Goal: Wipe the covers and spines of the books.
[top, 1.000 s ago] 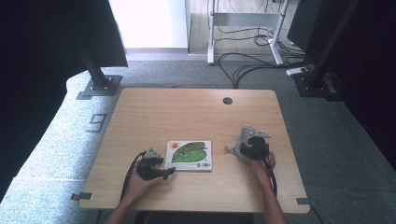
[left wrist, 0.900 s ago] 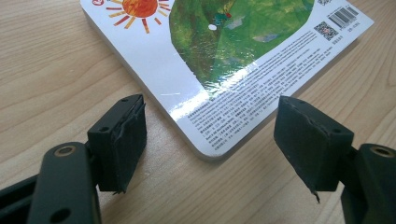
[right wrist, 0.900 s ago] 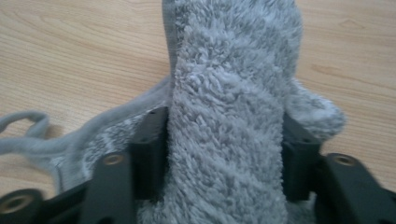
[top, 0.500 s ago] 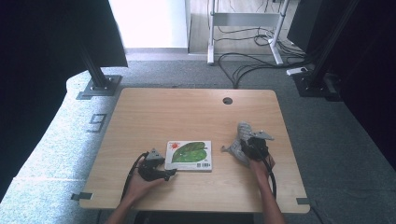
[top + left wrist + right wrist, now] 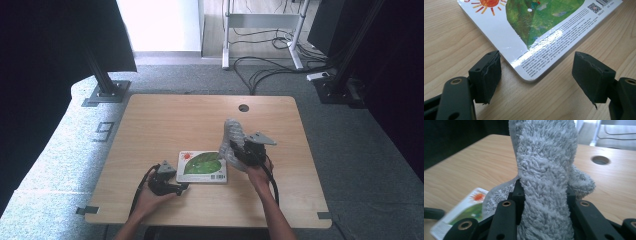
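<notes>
A picture book (image 5: 202,166) with a green leaf and an orange sun on its cover lies flat on the wooden table (image 5: 175,125). My left gripper (image 5: 183,188) rests at the book's near left corner, open, its jaws straddling that corner (image 5: 529,78) without touching it. My right gripper (image 5: 235,150) is lifted at the book's right edge, shut on a grey fluffy cloth (image 5: 233,137). The cloth (image 5: 544,170) stands up between the jaws and folds over, and the book (image 5: 466,212) lies below it to the left.
A round cable hole (image 5: 243,108) sits near the table's far edge. Beyond the table are grey carpet, black stand legs (image 5: 102,85) and a tangle of cables (image 5: 270,70) on the floor.
My right gripper has carried the cloth left and upward, from the table's right side to the book's right edge. The left gripper and the book have stayed put.
</notes>
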Demonstrator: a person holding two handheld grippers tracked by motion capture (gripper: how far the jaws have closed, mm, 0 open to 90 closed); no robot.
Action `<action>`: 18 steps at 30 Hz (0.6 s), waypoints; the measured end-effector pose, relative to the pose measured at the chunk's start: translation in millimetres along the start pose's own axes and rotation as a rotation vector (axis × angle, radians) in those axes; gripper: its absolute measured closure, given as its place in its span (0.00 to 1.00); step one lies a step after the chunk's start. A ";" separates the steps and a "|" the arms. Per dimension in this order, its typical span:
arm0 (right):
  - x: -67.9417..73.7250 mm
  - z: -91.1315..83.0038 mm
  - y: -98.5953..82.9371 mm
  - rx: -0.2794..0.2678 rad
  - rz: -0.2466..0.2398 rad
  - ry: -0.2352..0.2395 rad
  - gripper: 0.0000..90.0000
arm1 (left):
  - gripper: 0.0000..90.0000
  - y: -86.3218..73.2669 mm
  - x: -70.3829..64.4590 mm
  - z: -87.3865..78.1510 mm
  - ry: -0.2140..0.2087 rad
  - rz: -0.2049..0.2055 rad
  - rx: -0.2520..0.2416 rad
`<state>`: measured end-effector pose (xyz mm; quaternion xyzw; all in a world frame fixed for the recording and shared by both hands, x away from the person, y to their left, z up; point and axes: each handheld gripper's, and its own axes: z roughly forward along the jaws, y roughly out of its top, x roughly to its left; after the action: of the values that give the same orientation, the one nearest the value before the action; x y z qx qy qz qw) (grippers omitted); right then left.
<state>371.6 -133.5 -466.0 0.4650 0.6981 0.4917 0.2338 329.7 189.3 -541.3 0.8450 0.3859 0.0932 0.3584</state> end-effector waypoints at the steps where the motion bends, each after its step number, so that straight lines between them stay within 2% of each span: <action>1: 4.1 1.6 2.1 -0.001 0.001 0.016 0.73 | 0.26 -0.5 0.6 -0.5 0.000 -0.004 -0.002; 3: 10.9 5.9 4.7 -0.001 0.013 0.051 0.73 | 0.27 -1.3 1.5 -1.4 0.001 -0.010 -0.004; 9: 29.9 25.5 4.3 0.024 0.006 0.089 0.73 | 0.28 -0.8 0.2 0.7 0.013 -0.006 -0.014; 15: 51.5 58.0 1.2 0.090 -0.009 0.124 0.72 | 0.29 0.3 -1.0 3.3 0.021 -0.001 -0.024; 18: 61.7 73.6 -0.4 0.117 -0.001 0.143 0.72 | 0.30 0.5 -0.7 4.2 0.022 0.002 -0.029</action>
<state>400.9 -44.8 -488.3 0.4409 0.7408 0.4821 0.1561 331.4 186.3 -543.9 0.8391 0.3873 0.1085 0.3663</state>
